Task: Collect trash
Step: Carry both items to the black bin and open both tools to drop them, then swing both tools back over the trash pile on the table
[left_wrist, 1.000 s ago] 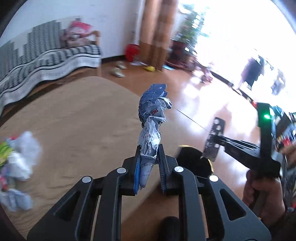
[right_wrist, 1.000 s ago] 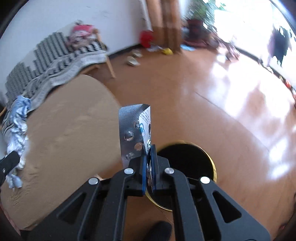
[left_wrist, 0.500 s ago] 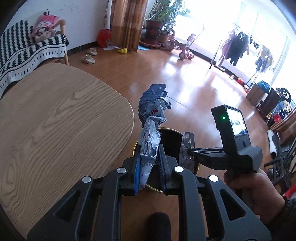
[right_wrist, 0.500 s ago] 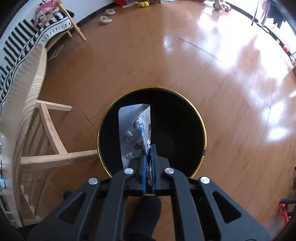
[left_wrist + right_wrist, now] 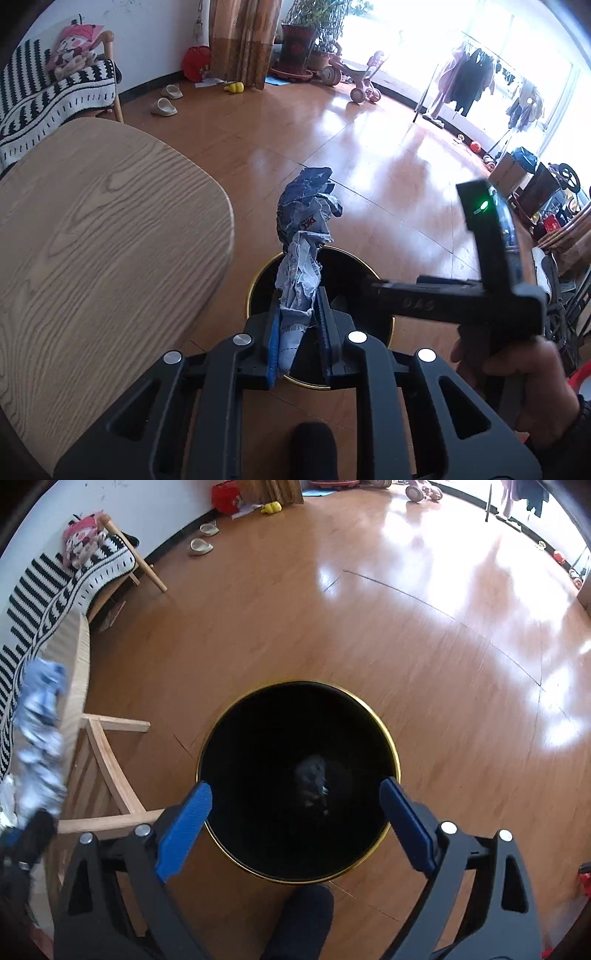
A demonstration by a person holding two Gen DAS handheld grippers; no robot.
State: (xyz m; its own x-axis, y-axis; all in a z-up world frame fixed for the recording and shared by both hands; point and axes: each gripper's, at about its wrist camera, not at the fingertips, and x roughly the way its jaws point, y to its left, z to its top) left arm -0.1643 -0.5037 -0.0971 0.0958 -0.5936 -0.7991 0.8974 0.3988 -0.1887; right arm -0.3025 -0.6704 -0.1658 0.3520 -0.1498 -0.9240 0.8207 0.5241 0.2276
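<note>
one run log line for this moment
left gripper: shut on crumpled paper | right gripper: jaws opening, nothing between, over bin | dim scrap in bin

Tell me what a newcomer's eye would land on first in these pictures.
First, the round black bin with its gold rim, on the wooden floor right under the right gripper, whose blue jaws are opening with nothing between them. Next, the crumpled wrapper standing up from the shut left gripper, beside the wooden table.
</note>
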